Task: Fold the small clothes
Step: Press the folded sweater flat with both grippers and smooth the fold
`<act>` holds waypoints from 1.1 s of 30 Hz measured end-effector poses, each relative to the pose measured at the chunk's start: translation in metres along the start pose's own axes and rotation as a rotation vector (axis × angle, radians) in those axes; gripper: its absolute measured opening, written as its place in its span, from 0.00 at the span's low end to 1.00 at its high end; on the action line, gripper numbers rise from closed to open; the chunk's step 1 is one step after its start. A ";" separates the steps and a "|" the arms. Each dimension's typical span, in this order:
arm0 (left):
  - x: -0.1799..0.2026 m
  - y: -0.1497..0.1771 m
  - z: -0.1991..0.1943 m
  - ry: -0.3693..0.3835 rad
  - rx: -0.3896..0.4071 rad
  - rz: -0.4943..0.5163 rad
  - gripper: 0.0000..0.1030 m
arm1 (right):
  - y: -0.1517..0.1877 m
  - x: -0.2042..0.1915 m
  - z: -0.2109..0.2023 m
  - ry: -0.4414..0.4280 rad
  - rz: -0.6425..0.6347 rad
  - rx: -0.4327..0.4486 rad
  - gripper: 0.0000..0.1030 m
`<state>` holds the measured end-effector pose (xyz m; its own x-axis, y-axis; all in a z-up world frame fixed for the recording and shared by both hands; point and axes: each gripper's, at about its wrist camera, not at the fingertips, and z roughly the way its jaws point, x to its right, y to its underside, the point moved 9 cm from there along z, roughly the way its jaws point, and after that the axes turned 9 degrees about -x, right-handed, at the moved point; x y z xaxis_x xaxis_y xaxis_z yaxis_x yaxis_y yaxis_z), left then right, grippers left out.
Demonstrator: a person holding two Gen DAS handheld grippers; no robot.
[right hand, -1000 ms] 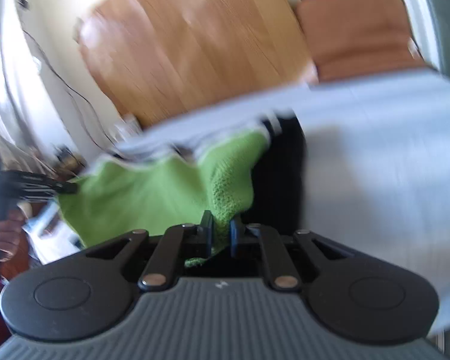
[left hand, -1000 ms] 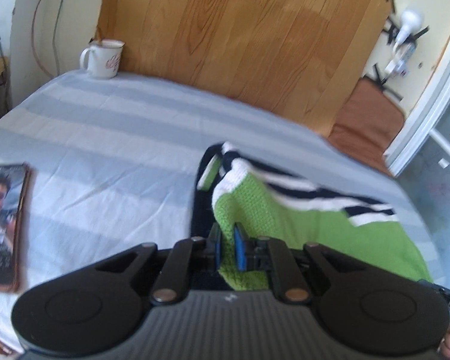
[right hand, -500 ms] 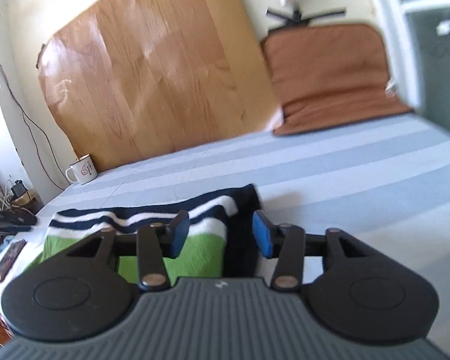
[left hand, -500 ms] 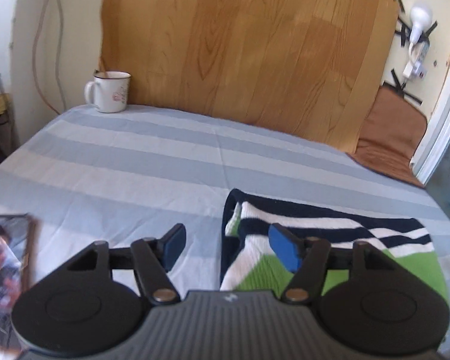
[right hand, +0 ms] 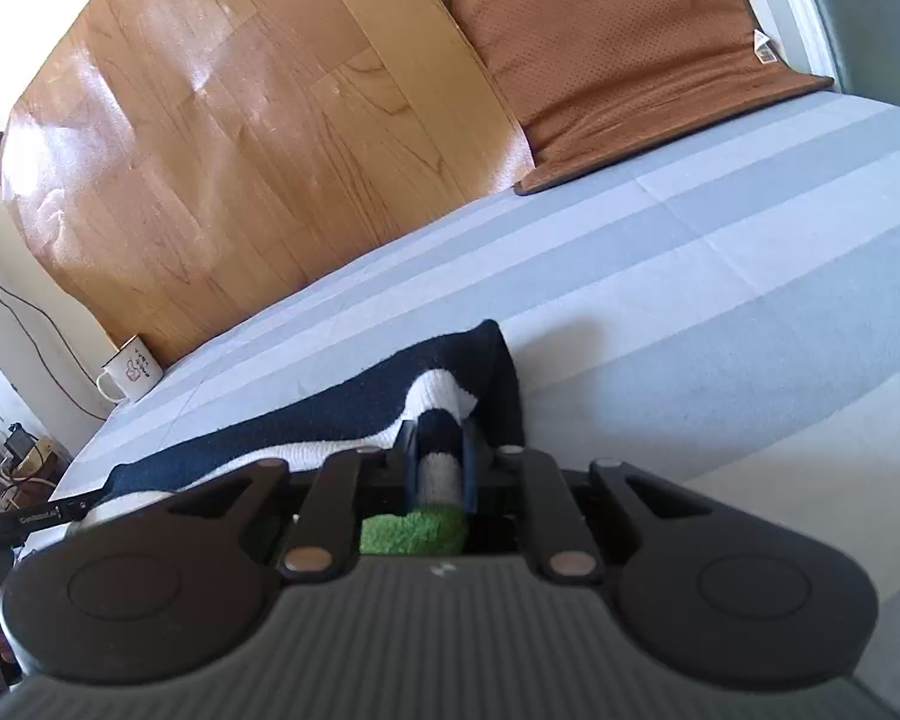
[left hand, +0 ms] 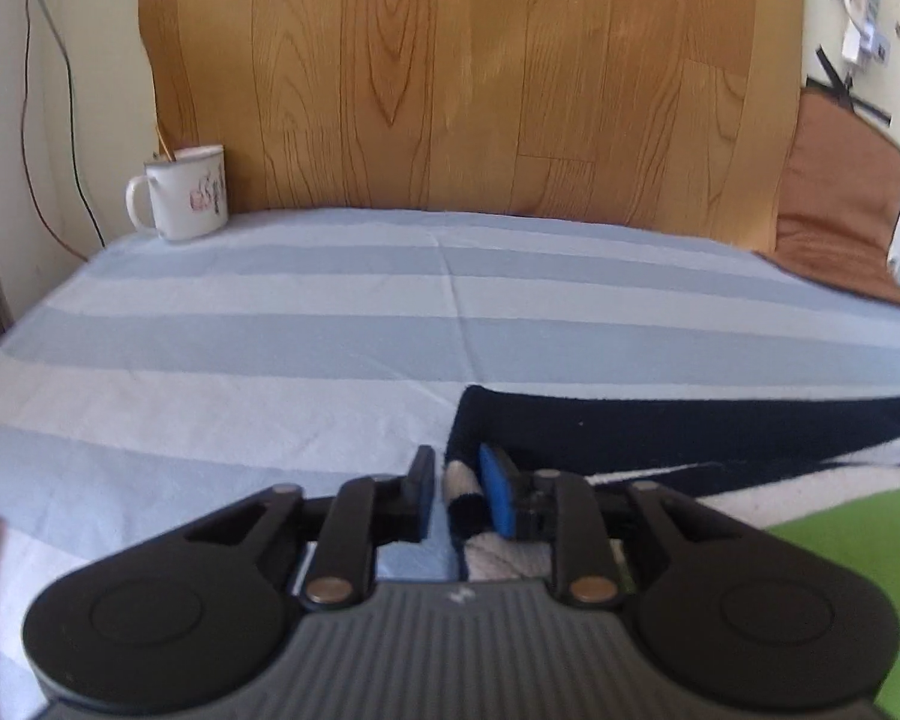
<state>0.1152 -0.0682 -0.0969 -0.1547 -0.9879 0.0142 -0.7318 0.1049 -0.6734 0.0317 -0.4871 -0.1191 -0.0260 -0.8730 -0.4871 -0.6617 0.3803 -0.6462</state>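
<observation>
A small knit garment, green with navy and white stripes (left hand: 720, 438), lies folded on the blue-striped bedsheet (left hand: 330, 330). My left gripper (left hand: 457, 492) is closed down on the garment's left corner, the cloth pinched between its blue pads. In the right wrist view the garment (right hand: 330, 414) stretches to the left. My right gripper (right hand: 441, 456) is shut on its right corner, with striped and green cloth bunched between the fingers.
A white enamel mug (left hand: 183, 192) stands at the far left corner of the bed, also in the right wrist view (right hand: 129, 369). A wooden board (left hand: 468, 78) leans behind the bed. A brown cushion (right hand: 618, 48) lies at the far right.
Both grippers held the garment up, laid it down and opened half a second ago. Now both have closed again on the folded garment's corners, lower and nearer the sheet.
</observation>
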 end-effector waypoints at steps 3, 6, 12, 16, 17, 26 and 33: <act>-0.005 0.001 -0.013 -0.032 0.007 -0.010 0.40 | 0.002 0.003 -0.018 -0.005 0.039 0.026 0.36; -0.016 0.006 -0.041 0.000 0.038 -0.092 0.41 | 0.010 0.015 -0.045 -0.008 0.085 0.044 0.46; 0.010 0.006 -0.086 0.171 0.087 -0.134 0.39 | 0.028 0.033 -0.079 -0.049 0.194 -0.009 0.46; 0.058 0.009 -0.092 0.324 0.074 -0.064 0.39 | 0.042 0.033 -0.088 -0.090 0.255 -0.052 0.46; 0.068 0.013 -0.088 0.344 0.052 -0.044 0.39 | 0.046 0.033 -0.089 -0.095 0.263 -0.067 0.46; 0.114 0.050 -0.047 0.210 -0.017 0.157 0.32 | 0.063 0.019 -0.077 -0.179 0.295 -0.121 0.37; 0.109 0.054 -0.051 0.217 0.008 0.158 0.32 | 0.067 0.024 -0.074 -0.225 0.383 -0.131 0.24</act>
<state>0.0247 -0.1643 -0.0941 -0.4061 -0.9114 0.0663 -0.6824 0.2542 -0.6853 -0.0687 -0.5046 -0.1310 -0.1337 -0.5838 -0.8008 -0.7253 0.6083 -0.3223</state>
